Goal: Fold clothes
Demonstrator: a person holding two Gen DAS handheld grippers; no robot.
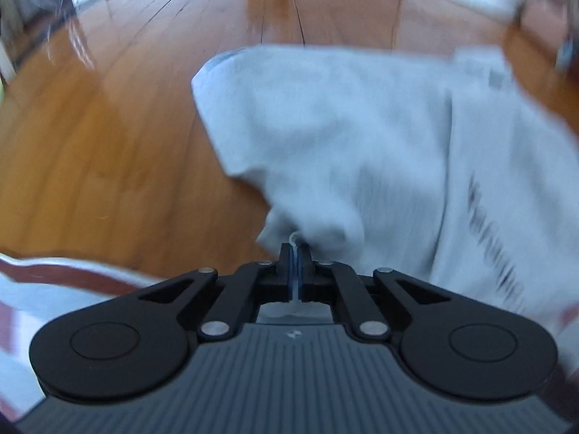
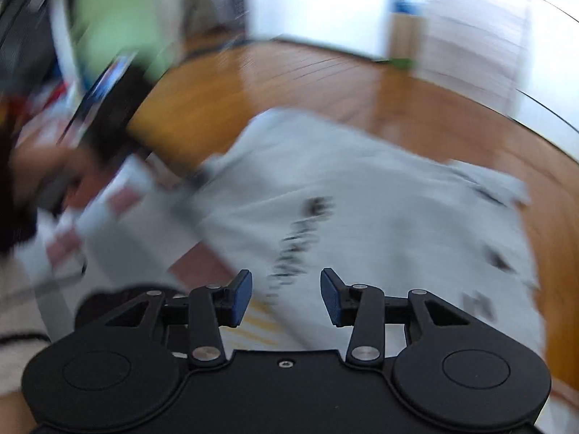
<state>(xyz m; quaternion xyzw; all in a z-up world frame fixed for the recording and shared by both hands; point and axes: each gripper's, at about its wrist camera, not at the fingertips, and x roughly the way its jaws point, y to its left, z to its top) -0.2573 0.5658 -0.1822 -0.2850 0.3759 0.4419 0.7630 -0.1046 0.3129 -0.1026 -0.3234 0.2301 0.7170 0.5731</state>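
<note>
A light grey garment (image 1: pixel 343 137) with dark printed lettering lies spread over the wooden floor (image 1: pixel 108 126). My left gripper (image 1: pixel 296 249) is shut on an edge of the garment, with a pinch of grey cloth between its blue pads. In the right wrist view the same grey garment (image 2: pixel 380 209) lies ahead and to the right. My right gripper (image 2: pixel 286 284) is open and empty, its blue pads (image 2: pixel 241 298) wide apart just above the cloth near the lettering. Both views are blurred by motion.
A red and white patterned cloth or mat (image 1: pixel 54 278) lies under the garment at the near left and shows in the right wrist view (image 2: pixel 119 195). The other hand-held gripper with its dark body (image 2: pixel 108 108) appears at the left. White walls and a doorway (image 2: pixel 325 0) stand at the back.
</note>
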